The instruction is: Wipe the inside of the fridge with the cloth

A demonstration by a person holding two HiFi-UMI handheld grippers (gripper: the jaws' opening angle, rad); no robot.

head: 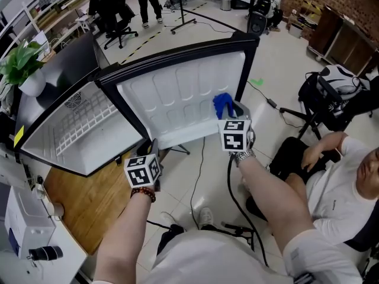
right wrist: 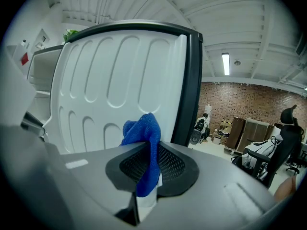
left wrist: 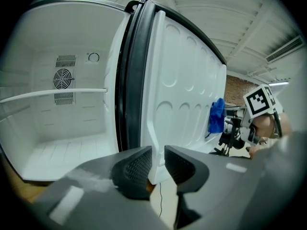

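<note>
Tools at the open fridge door (head: 177,99).
The left tool (left wrist: 158,158) clamps its lower edge; the right tool (right wrist: 152,159) pinches the blue cloth (right wrist: 143,128) beside its inner panel.

Grey mesh-padded tongs (left wrist: 158,164) — black-and-white marker cubes (head: 143,170), beaded bracelet (head: 144,192).
</note>
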